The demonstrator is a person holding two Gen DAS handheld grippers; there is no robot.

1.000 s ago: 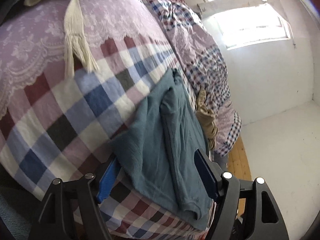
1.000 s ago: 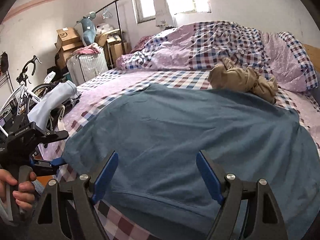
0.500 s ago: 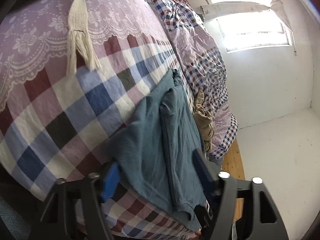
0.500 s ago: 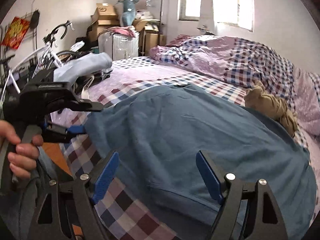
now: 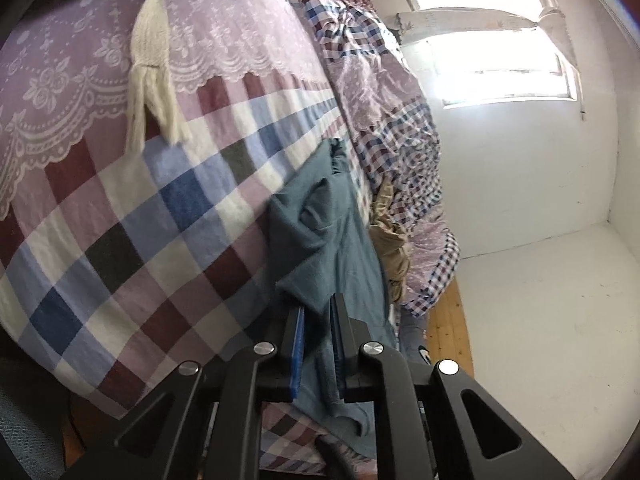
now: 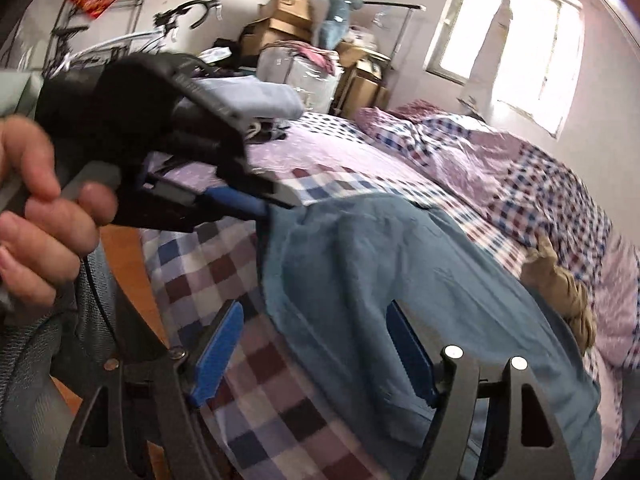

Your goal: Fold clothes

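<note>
A teal-blue garment (image 6: 400, 276) lies spread on the checked bed; it also shows in the left wrist view (image 5: 340, 248). My left gripper (image 5: 318, 312) is shut on the garment's near corner, lifting a fold of it; in the right wrist view the left gripper (image 6: 264, 208) pinches that corner at the bed's edge. My right gripper (image 6: 316, 332) is open, its blue fingers (image 6: 218, 344) straddling the garment's near hem just above it.
A crumpled tan garment (image 6: 560, 280) lies on the bed beyond the teal one. A plaid quilt (image 6: 520, 168) is bunched at the far side. A white fringed cloth (image 5: 152, 60) lies on the bed. Boxes, a bicycle and a clothes rack stand behind.
My left gripper has closed on the teal garment's corner and pulled it up. My right gripper has swung left along the hem, staying open.
</note>
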